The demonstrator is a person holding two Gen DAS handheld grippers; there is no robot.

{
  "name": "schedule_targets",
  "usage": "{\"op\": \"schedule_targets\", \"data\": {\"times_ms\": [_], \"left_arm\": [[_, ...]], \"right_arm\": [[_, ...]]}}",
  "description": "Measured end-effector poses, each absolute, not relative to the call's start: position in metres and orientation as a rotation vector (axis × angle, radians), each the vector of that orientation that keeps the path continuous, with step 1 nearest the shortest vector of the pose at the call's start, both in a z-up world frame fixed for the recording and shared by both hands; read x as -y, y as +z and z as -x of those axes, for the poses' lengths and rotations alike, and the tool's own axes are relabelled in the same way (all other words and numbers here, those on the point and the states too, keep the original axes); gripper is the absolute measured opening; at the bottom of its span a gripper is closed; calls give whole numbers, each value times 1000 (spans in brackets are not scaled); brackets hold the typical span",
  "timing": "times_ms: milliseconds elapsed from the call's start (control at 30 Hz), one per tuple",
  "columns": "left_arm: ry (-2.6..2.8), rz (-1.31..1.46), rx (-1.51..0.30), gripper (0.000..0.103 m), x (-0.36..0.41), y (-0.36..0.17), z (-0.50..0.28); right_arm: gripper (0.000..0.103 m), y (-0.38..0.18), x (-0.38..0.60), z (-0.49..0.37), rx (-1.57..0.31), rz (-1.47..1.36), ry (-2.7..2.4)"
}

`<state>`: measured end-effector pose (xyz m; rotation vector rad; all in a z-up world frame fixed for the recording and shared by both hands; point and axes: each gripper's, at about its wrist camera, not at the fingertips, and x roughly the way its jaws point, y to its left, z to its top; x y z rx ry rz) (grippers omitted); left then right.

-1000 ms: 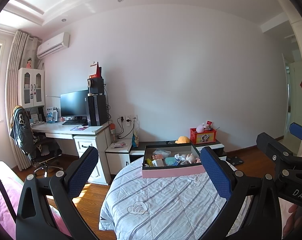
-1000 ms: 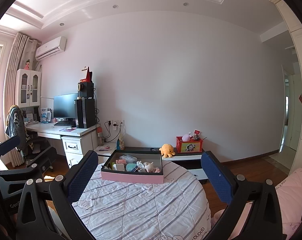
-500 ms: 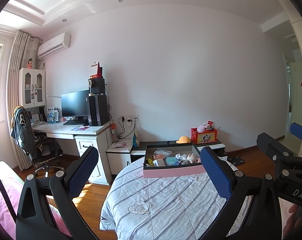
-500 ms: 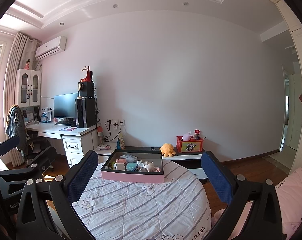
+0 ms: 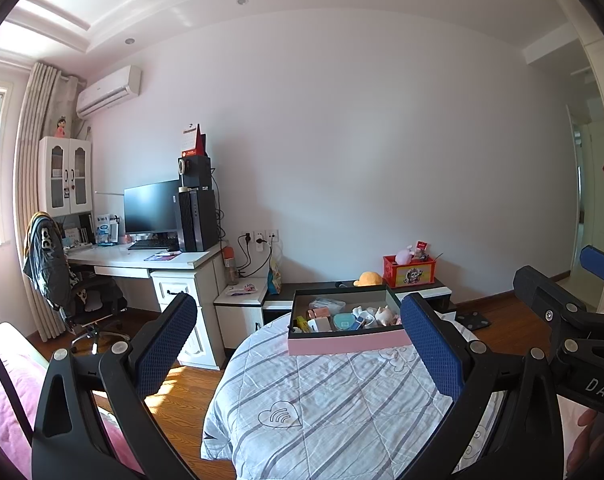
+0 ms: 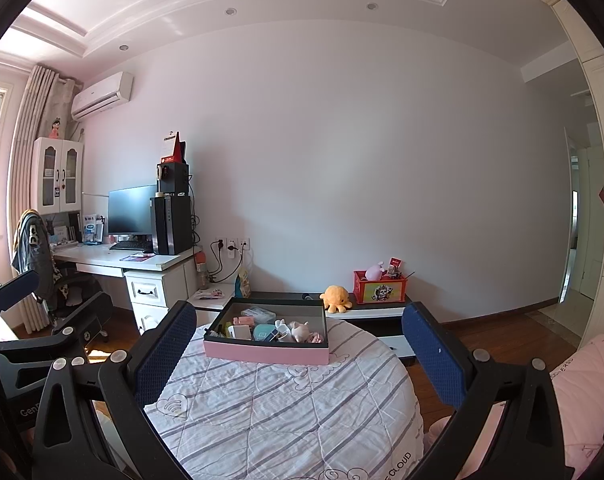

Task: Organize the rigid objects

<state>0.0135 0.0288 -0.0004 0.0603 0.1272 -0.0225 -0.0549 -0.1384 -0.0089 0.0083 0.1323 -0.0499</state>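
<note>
A pink-sided box (image 5: 348, 346) (image 6: 264, 352) with a dark rim sits at the far end of a striped quilt (image 5: 334, 412) (image 6: 278, 408). Several small items lie inside it, among them a teal case (image 6: 265, 333) and a pale toy figure (image 6: 300, 330). My left gripper (image 5: 298, 344) is held well back from the box, open, nothing between its blue pads. My right gripper (image 6: 298, 354) is also open and empty, at a similar distance. The right gripper's body (image 5: 558, 312) shows at the right edge of the left wrist view.
A white desk (image 5: 150, 264) with monitor and computer tower stands at the left, an office chair (image 5: 62, 280) beside it. A low cabinet (image 6: 366, 312) along the wall carries an orange plush (image 6: 336, 296) and a red box (image 6: 378, 286). Wooden floor surrounds the bed.
The left wrist view has shifted slightly, so the box sits a touch further right. The right wrist view is nearly unchanged. Both grippers stay open.
</note>
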Motion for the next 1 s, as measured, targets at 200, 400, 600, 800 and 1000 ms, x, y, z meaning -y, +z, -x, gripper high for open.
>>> {"op": "schedule_targets", "data": {"times_ms": [200, 400, 600, 800, 1000], "left_arm": [[-24, -59, -127, 103, -30, 0, -13], [-23, -60, -127, 103, -30, 0, -13], [-24, -59, -127, 103, -30, 0, -13], [-24, -60, -127, 103, -30, 0, -12], [-23, -60, -127, 103, -31, 0, -12]], "right_arm": [[103, -9, 137, 56, -134, -9, -49], [103, -10, 137, 57, -136, -10, -48], [103, -10, 137, 57, -136, -10, -48], [103, -10, 138, 57, -136, -10, -47], [103, -10, 138, 57, -136, -10, -47]]}}
